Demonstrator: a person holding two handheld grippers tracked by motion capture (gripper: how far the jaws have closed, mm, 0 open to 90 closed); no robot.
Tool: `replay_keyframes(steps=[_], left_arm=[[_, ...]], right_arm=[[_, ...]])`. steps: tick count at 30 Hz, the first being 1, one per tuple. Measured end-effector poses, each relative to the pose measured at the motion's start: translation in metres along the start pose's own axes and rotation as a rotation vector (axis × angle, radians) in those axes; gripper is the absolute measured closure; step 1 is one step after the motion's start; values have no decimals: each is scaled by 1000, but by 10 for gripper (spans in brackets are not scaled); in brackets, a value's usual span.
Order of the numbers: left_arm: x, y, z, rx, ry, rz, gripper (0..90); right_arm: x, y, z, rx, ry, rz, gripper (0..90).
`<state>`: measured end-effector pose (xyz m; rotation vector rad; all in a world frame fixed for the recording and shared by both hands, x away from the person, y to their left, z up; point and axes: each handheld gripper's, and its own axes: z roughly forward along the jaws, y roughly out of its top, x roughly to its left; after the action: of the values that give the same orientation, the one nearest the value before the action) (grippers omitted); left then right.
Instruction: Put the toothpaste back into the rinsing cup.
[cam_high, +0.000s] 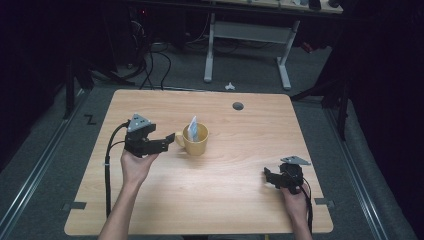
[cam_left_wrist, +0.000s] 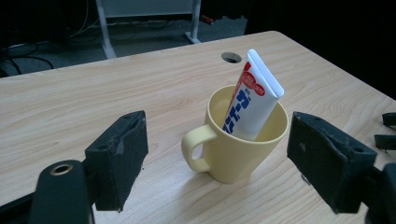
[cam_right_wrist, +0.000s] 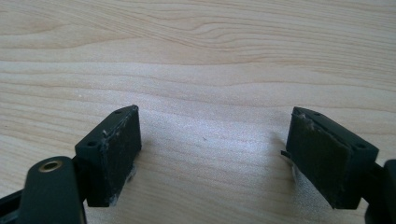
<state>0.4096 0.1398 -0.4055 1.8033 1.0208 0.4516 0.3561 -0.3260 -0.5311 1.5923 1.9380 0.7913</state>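
Mug: a yellow mug (cam_high: 196, 141) is seen upright on the wooden table (cam_high: 210, 200), a little left of the table's middle in the high view. In that view its handle is turned to the left, toward the left gripper.
Tube: a white tube (cam_left_wrist: 252, 98) with red and blue print is stood inside the mug (cam_left_wrist: 238, 140). Its long axis is set steeply, not flat. In the left gripper view it is tilted from lower left to upper right, with the flat crimped end pointed up and away, above the rim. The lower end is hidden in the mug.
Tube rest: the tube is leaned against the far side of the rim as seen from the left gripper.
Left gripper: the left gripper (cam_high: 167, 142) is held just beside the mug's handle, at mug height. Its jaws are spread wide apart, and nothing is clamped. In the left gripper view the mug is framed between the two jaws but lies beyond them; no contact can be made out.
Right gripper: the right gripper (cam_high: 268, 176) is held low over bare table near the front right, well apart from the mug. Its jaws are parted too, with wood grain seen between them.
Table hole: a round hole (cam_high: 238, 106) is set near the far edge, behind the mug.
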Motion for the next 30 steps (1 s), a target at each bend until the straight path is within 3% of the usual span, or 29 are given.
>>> replay_keyframes(steps=[9,30], left_arm=[[4,-2,-9,-11,11,-8,208],[22,-20,-29,-15,47,-89,217]], right_arm=[[0,0,0,0,0,0,182],[0,0,0,0,0,0,182]])
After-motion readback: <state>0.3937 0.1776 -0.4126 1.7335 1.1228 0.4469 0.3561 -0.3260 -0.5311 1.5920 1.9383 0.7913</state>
